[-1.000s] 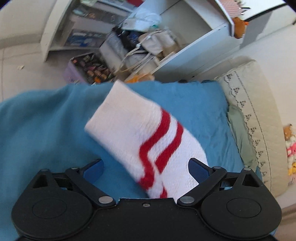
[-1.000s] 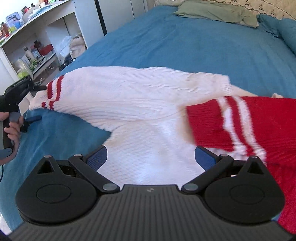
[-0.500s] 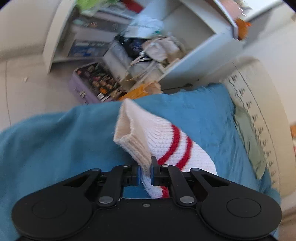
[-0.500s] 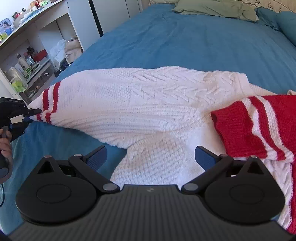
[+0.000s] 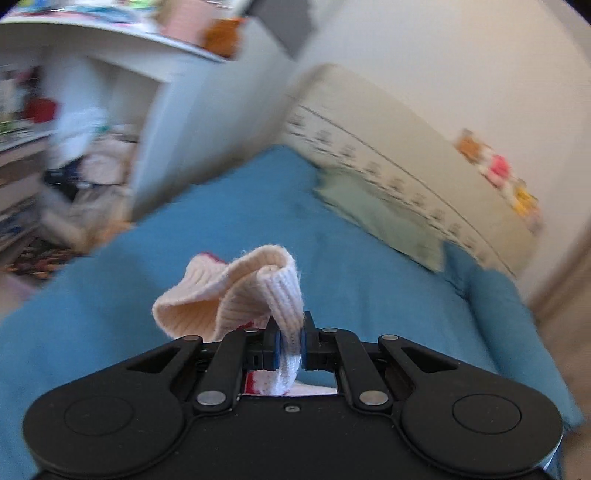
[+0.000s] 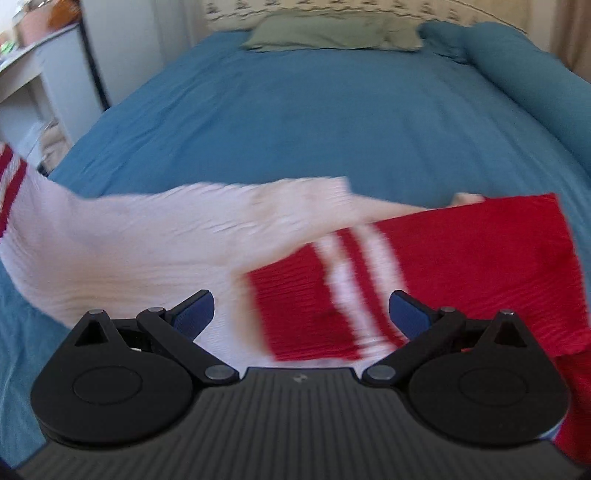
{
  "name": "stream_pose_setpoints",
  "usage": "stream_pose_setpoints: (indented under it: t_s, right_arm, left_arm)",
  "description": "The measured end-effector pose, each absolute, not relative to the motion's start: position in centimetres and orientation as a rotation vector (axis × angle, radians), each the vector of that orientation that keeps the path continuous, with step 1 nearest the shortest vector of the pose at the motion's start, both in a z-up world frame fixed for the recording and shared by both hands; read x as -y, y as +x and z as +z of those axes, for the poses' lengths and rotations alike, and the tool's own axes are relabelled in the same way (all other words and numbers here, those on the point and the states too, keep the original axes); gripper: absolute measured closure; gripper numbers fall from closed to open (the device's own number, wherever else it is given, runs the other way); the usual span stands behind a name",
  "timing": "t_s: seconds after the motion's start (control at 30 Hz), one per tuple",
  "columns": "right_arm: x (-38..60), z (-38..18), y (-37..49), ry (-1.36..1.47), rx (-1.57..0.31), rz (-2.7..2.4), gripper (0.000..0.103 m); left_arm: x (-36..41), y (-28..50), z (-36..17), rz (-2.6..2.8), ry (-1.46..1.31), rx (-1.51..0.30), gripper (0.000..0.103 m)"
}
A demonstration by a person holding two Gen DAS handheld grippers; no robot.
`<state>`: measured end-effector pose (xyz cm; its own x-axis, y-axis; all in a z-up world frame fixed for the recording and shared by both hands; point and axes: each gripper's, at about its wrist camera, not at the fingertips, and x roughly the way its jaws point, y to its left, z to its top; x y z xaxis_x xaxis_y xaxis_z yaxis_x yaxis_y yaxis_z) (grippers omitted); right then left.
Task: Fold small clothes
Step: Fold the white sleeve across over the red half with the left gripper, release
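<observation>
The left tool [image 5: 289,345] is clamped on the ribbed cuff [image 5: 258,291] of the sweater's white sleeve [image 6: 155,236], its blue pads pressed together on the doubled edge of the knit. Gripping right at the cuff gives control of the whole sleeve, so it can be carried in one sweep; the cuff hangs lifted off the blue bed [image 5: 369,280], and the sleeve stretches up towards the bed's left edge in the right wrist view, where its red stripes [image 6: 9,181] show.

The sweater [image 6: 461,266] lies on the near part of the bed, its red body with white bands just ahead of the right tool [image 6: 301,312]. That tool is held above the garment with its jaws wide apart, gripping nothing. It probably waits there to pin or steady the body while the sleeve is brought across.

The green pillow [image 6: 332,35] and rolled blue cover [image 6: 517,74] sit at the head of the bed, well apart from the work. The fold looks at an early stage: one sleeve raised, the body not yet doubled over.
</observation>
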<state>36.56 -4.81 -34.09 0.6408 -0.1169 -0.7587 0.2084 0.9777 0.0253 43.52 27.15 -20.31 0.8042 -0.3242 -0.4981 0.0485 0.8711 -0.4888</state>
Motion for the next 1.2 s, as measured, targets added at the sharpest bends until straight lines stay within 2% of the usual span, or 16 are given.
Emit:
stream_pose_setpoints:
  t_s: [0.27,0.5,0.73,1.1,1.17,1.2]
  right_arm:
    - [15.1,-31.9,34.2,0.118,-0.833,-0.257,0.000]
    - [24.4,-32.5,31.1,0.130,-0.843,-0.319,0.000]
    - [30.9,-34.6,28.5,0.190,-0.877,-0.338,0.000]
    - [34.9,-33.8,27.6,0.292,-0.835,-0.338,0.000]
    - [35.0,-33.6,27.7,0.292,-0.834,-0.337,0.000]
    - [35.1,-33.6,27.8,0.291,-0.832,-0.334,0.000]
  left_arm:
    - [-9.6,42.7,-19.3,-0.459,-0.376,-0.656,0.094]
    - [3.5,40.5,-24.2,-0.603,-0.281,-0.769,0.094]
    - [9.9,38.5,-30.8,-0.597,-0.212,-0.901,0.094]
    - [15.6,37.4,-32.5,-0.612,0.073,-0.872,0.091]
    - [16.5,37.3,-33.7,-0.630,0.125,-0.892,0.086]
    - [17.0,37.1,-34.2,-0.646,0.145,-0.903,0.072]
